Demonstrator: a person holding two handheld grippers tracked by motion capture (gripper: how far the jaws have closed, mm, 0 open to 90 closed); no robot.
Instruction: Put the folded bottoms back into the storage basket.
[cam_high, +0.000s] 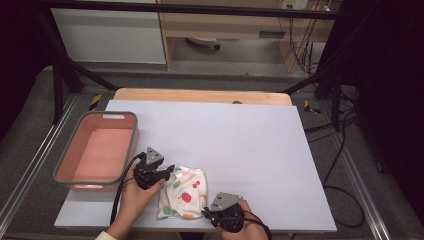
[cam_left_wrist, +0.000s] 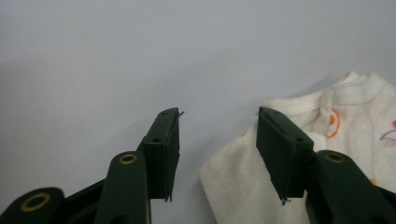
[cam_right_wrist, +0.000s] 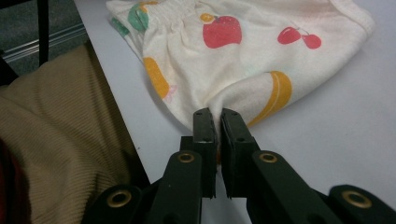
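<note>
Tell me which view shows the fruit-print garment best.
The right gripper view: the fruit-print garment is close, its prints sharp. The high view shows it whole but small; the left gripper view catches one pale corner.

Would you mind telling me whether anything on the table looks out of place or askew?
Nothing looks damaged or spilled. The small fruit-print garment lies rumpled near the front edge of the table, one edge bunched up where the right tool pinches it. The left tool stands open at its other end. The pink bin sits squarely, empty.
</note>
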